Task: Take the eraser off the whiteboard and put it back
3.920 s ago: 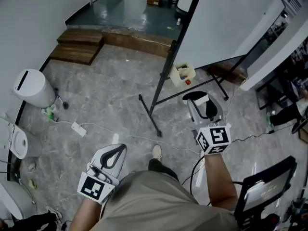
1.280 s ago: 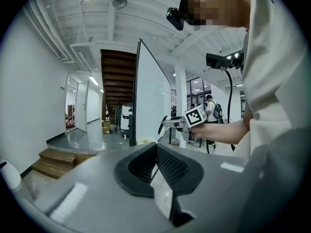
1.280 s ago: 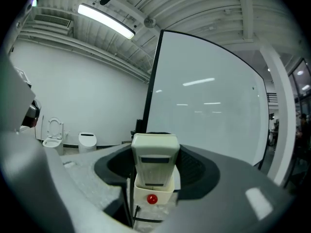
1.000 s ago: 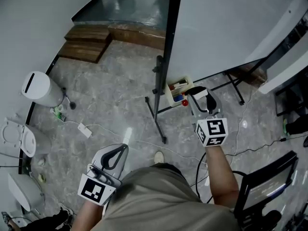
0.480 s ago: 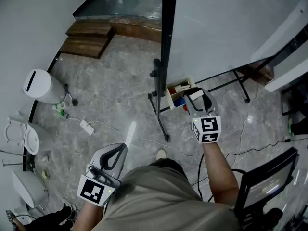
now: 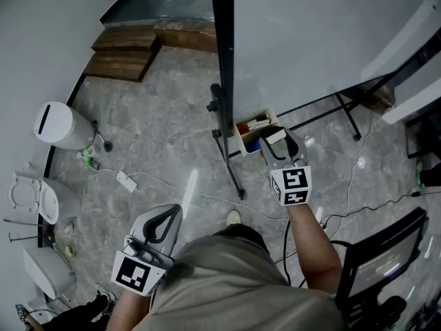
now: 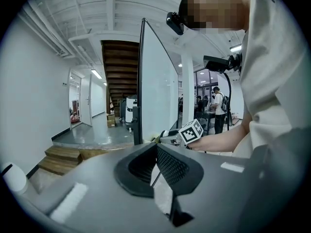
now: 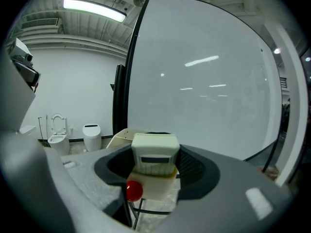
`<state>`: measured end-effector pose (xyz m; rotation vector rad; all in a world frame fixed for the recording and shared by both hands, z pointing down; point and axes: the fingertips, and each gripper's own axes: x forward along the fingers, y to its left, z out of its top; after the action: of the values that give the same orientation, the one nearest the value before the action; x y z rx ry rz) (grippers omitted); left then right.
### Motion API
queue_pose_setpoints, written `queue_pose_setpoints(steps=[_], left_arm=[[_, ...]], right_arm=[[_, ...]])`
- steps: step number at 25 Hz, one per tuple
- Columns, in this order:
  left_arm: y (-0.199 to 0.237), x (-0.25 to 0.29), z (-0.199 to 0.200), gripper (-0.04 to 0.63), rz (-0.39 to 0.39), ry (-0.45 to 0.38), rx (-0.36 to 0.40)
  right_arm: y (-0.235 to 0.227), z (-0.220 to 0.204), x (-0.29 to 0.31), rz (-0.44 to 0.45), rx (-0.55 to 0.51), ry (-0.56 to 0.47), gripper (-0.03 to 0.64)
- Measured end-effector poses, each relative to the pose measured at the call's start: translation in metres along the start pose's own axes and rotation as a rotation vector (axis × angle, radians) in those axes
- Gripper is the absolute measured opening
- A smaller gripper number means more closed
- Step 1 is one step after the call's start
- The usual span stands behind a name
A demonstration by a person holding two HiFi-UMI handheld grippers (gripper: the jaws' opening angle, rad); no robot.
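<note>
R gripper: closed on eraser; block is clamped between both pads.
Eraser loc: held low in front of whiteboard, just above cream caddy on the stand; red ball is seen below it.
L gripper: jaws together, nothing held; parked by the hip, well apart from board.
Step (judged): put-back. Eraser is off the board, not yet set down. Whether board face or caddy is the spot can't be told.
How: eraser is to be brought in square and slow. Jaws are to be opened only once it's seated.
Risk: early release = drop to floor. Stand post is to be cleared.
</note>
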<state>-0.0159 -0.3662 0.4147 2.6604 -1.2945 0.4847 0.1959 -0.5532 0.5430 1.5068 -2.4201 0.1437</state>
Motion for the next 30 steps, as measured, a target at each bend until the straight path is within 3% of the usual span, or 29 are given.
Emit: queue_pose_setpoints(steps=[18,30], left_arm=[[-0.003,-0.016,-0.003,0.008,-0.013,-0.015,-0.002],[-0.012,-0.081,-0.013,0.008,-0.066,-0.083,0.005]], right_arm=[[0.002,0.01,-0.004,0.005,-0.022,-0.017,0.284],[0.024,0.088,-0.087,-0.107,-0.083,-0.161,0.298]])
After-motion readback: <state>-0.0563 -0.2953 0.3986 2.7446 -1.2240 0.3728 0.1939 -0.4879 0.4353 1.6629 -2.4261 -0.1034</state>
